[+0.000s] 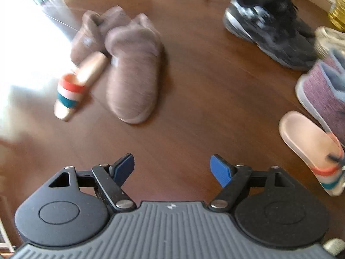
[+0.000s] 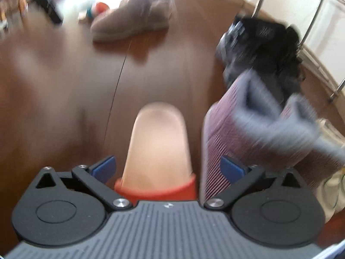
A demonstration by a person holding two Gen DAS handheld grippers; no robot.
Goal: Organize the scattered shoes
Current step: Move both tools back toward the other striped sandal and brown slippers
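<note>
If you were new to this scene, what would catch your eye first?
Probably the striped slide sandal lying against the brown fuzzy slippers on the wooden floor. Its mate lies in front of the right gripper, beside purple knit boots.

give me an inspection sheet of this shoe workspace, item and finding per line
surface: brown wood floor, sun glare at its left edge.
job's things: two brown fuzzy slippers side by side; a striped slide sandal against them; its match, a second slide sandal, beside the purple knit boots; black sneakers behind those.
clutter: a gold object at the far right edge, too blurred to name.
grippers: left gripper open over bare floor; right gripper open, jaws astride the second sandal, pads not touching it.
cables: nothing seen.
surroundings: a metal wire rack behind the sneakers; a dark furniture leg.
</note>
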